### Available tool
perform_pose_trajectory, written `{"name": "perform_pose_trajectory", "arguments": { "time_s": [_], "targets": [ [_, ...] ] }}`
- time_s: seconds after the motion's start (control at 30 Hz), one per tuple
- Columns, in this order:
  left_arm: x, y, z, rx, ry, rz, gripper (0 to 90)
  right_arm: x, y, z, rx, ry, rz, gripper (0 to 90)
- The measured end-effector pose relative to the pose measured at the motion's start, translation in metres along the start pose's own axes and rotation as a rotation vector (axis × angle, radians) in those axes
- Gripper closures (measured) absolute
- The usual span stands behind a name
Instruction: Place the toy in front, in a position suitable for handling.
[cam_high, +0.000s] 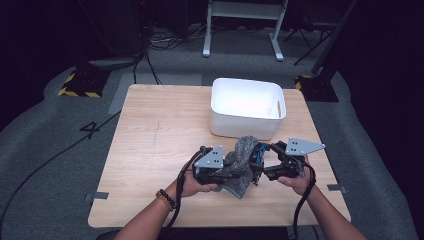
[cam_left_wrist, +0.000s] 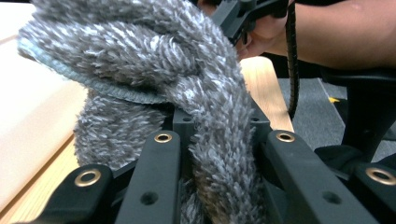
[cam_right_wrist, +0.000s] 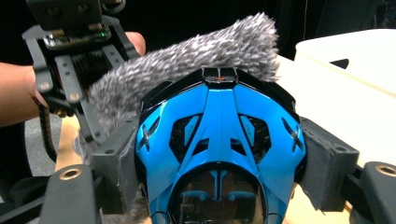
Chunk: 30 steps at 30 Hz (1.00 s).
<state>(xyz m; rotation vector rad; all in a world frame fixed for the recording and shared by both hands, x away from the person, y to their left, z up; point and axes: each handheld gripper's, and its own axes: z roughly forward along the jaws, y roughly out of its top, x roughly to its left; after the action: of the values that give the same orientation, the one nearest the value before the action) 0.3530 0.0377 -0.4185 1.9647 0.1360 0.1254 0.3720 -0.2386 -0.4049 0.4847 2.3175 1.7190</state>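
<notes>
From the high view, both my hands are out over the near half of the wooden tabletop (cam_high: 160, 130), and between them hangs a fuzzy grey cloth (cam_high: 239, 167), bunched and draped, its lower end near the tabletop's front part. My left gripper (cam_high: 220, 172) has it on the left side, my right gripper (cam_high: 260, 159) sits at the cloth's upper right with something blue (cam_high: 257, 154) showing at its tip. Behind them, toward the far edge, stands a white bin (cam_high: 247, 107), apart from the cloth. Over to the left gripper view: the grey cloth (cam_left_wrist: 187, 93) is right up against the camera, a thick fold of it running down between my two black jaws, which are clamped tight on it; the rest piles up above and to the left, with a woven hem edge showing. Beyond it I catch my other hand (cam_left_wrist: 266, 37) with a black cable trailing down. Now the right gripper view: the jaws' padded faces press on both sides of a glossy blue and black shell-shaped toy (cam_right_wrist: 219, 144), so this gripper is clamped on that. The grey cloth (cam_right_wrist: 196, 60) lies draped over the top of the toy, and the left gripper (cam_right_wrist: 77, 51) stands just behind at the upper left, with the white bin (cam_right_wrist: 355, 56) off to the right.
</notes>
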Motion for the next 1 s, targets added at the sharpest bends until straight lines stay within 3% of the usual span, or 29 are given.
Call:
{"name": "perform_pose_trajectory", "arguments": {
  "time_s": [0.1, 0.23, 0.33, 0.53, 0.6, 0.9, 0.97, 1.0],
  "targets": [
    [0.0, -0.002, 0.004, 0.017, 0.0, 0.005, 74.7, -0.001, 0.0, -0.001, 0.001, -0.009, 0.0, 26.0],
    [0.0, -0.012, 0.021, 0.065, -0.031, -0.024, 74.8, -0.002, 0.001, -0.004, -0.017, -0.017, 0.009, 25.9],
    [-0.005, -0.019, 0.038, 0.121, -0.057, -0.019, 74.8, -0.003, 0.001, -0.006, -0.023, -0.019, 0.012, 25.9],
    [-0.025, -0.028, 0.072, 0.299, -0.107, 0.069, 74.8, -0.007, 0.006, -0.016, -0.091, 0.0, 0.05, 26.0],
    [-0.028, -0.03, 0.075, 0.327, -0.114, 0.091, 74.8, -0.006, 0.008, -0.019, -0.099, -0.007, 0.045, 26.1],
    [-0.034, -0.039, 0.091, 0.355, -0.144, 0.068, 74.6, -0.004, 0.012, -0.02, -0.116, -0.012, 0.038, 26.2],
    [-0.034, -0.04, 0.092, 0.347, -0.147, 0.055, 74.3, -0.002, 0.013, -0.019, -0.116, -0.01, 0.035, 26.2],
    [-0.032, -0.039, 0.09, 0.322, -0.138, 0.03, 74.2, 0.0, 0.013, -0.016, -0.107, -0.002, 0.029, 26.2]
  ]
}}
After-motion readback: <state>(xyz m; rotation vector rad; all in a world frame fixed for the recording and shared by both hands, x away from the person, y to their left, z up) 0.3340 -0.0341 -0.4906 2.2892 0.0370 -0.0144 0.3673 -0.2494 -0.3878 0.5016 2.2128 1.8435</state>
